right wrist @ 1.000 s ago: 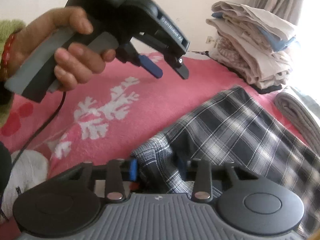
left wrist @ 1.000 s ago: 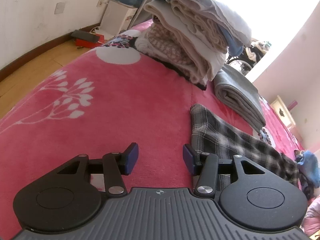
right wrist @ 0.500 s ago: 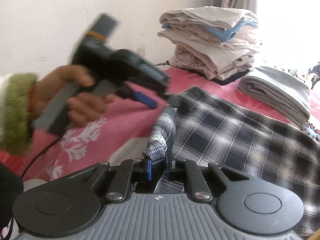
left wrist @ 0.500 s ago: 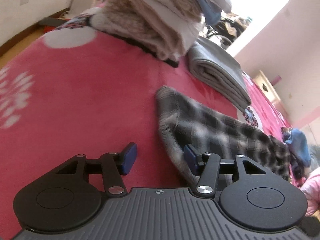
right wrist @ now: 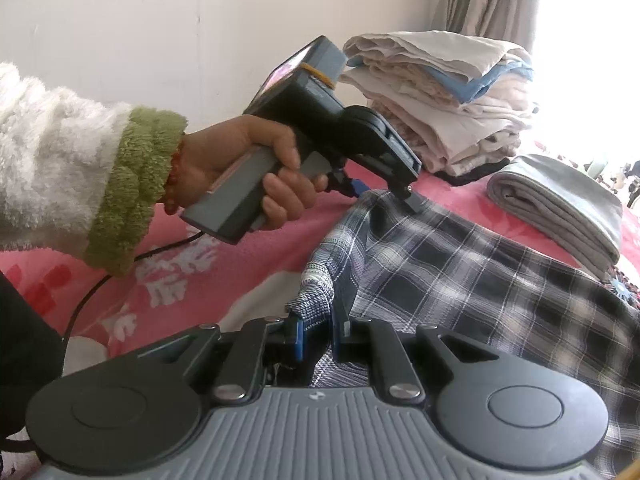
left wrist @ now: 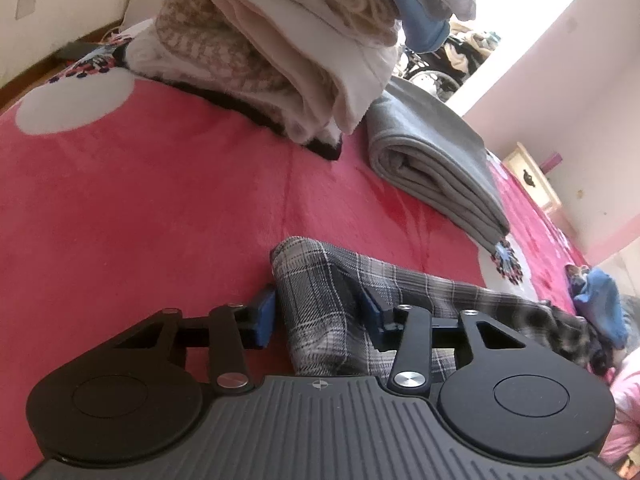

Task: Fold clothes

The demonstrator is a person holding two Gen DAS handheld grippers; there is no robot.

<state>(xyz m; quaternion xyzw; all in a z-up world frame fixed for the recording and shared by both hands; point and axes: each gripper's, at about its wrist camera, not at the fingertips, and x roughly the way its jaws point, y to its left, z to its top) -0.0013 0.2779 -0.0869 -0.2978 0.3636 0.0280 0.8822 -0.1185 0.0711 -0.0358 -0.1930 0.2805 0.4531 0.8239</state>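
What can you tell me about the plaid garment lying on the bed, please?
The plaid garment is thin woven cloth checked in dark navy, grey and white. It lies spread and rumpled on the pink blanket. The right claw pinches one near corner, lifted. The left claw straddles another corner, its jaws closing on it.

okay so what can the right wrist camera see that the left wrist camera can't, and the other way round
Only the right wrist view shows the person's hand holding the left claw, the fuzzy sleeve, and the right claw shut on the plaid shirt.

Only the left wrist view shows the blue garment at the far right and the left claw's jaws closing with a plaid corner between them.

Both show the plaid shirt, pink bedspread, folded pile and grey folded cloth.
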